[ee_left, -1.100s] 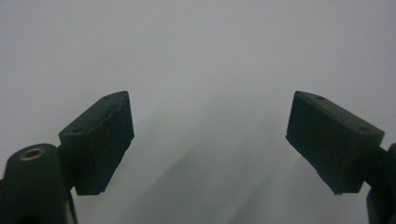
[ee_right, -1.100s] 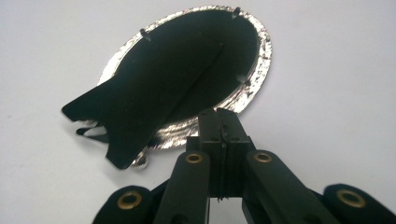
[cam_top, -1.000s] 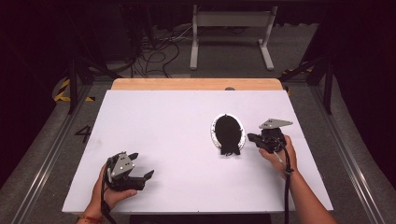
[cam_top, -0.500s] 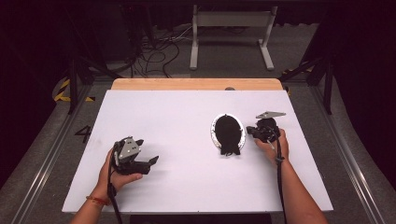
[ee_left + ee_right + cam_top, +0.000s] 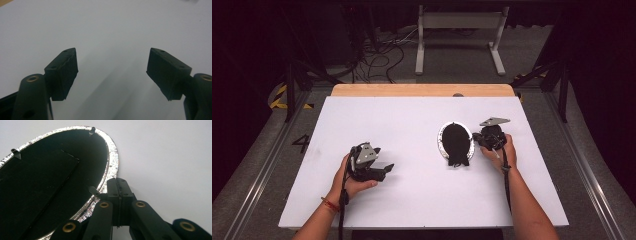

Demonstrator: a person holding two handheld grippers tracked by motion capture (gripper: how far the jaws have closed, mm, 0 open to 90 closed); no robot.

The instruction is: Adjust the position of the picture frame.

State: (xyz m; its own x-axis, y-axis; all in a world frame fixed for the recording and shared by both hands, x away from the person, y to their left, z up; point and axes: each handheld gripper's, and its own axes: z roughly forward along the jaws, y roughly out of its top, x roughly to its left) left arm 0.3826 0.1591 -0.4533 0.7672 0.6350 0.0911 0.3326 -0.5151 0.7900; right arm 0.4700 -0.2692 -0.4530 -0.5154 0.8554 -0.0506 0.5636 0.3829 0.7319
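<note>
An oval frame [image 5: 455, 142] lies face down right of the table's middle, black back up, with a glittering silver rim [image 5: 112, 157]. Small clips [image 5: 92, 130] stick up from the back, and its flat stand panel [image 5: 37, 185] lies folded down. My right gripper [image 5: 476, 139] is shut, its tips [image 5: 119, 181] pressed against the frame's right rim; nothing shows between the jaws. My left gripper [image 5: 387, 168] is held low over the bare white table [image 5: 412, 200] at front left. Its jaws stand wide open [image 5: 112, 70] with only tabletop between them.
A wooden strip [image 5: 422, 90] runs along the table's far edge, with a small dark object [image 5: 457, 94] on it. Beyond, on the floor, are a metal stand [image 5: 459, 30] and loose cables [image 5: 377, 55]. Rails [image 5: 257, 170] flank both sides of the table.
My right gripper has moved forward and left until its tips meet the frame's rim. My left hand has shifted forward and to the right, gripper still open.
</note>
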